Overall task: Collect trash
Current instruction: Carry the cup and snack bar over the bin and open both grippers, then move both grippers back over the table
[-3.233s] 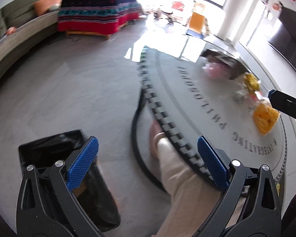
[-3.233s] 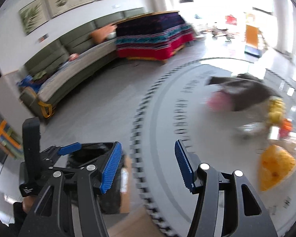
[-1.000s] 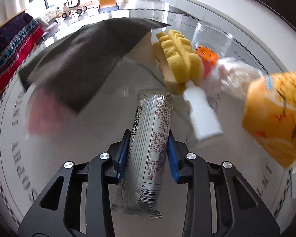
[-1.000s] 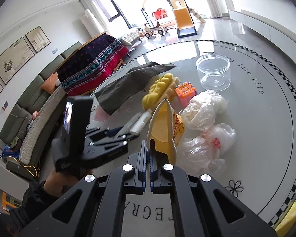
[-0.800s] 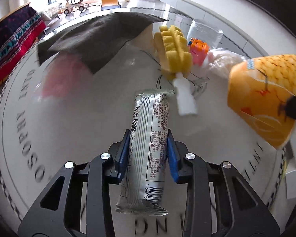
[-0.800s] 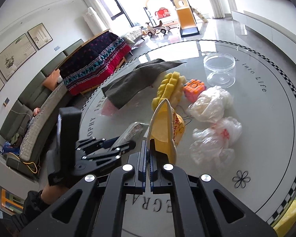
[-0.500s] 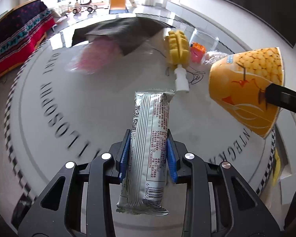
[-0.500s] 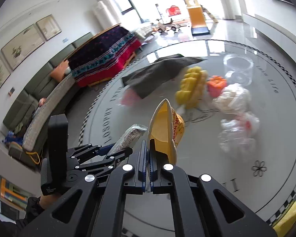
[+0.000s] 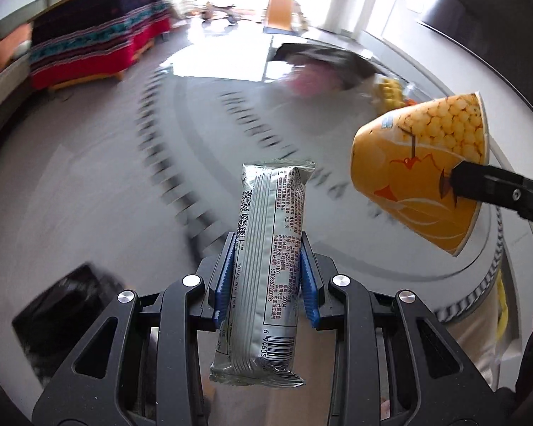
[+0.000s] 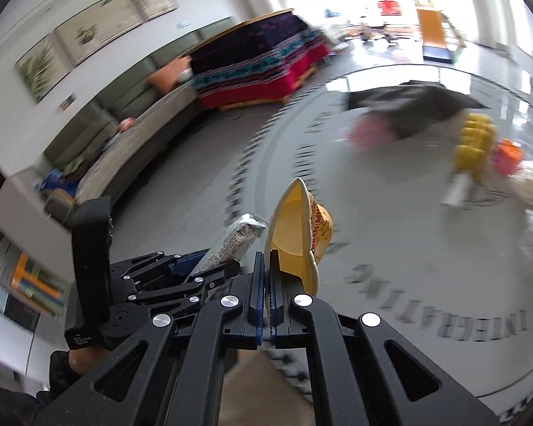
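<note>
My left gripper (image 9: 268,277) is shut on a silver snack wrapper (image 9: 266,266) and holds it in the air over the table's near edge. The wrapper also shows in the right wrist view (image 10: 231,243). My right gripper (image 10: 265,280) is shut on the rim of a yellow paper cup (image 10: 300,227), held to the right of the wrapper; the cup (image 9: 423,170) fills the right of the left wrist view. A black trash bag (image 9: 60,309) sits on the floor at lower left.
The round table (image 10: 391,220) holds a dark cloth (image 10: 412,106), a pink item (image 10: 369,131), a yellow sponge brush (image 10: 472,145), an orange toy (image 10: 506,152) and plastic bags at the right. A sofa (image 10: 131,131) and a draped table (image 10: 259,67) stand beyond.
Both grippers have swung left and back from the table's middle toward its edge, still holding the wrapper and the cup. The trash bag on the floor has come into the left wrist view.
</note>
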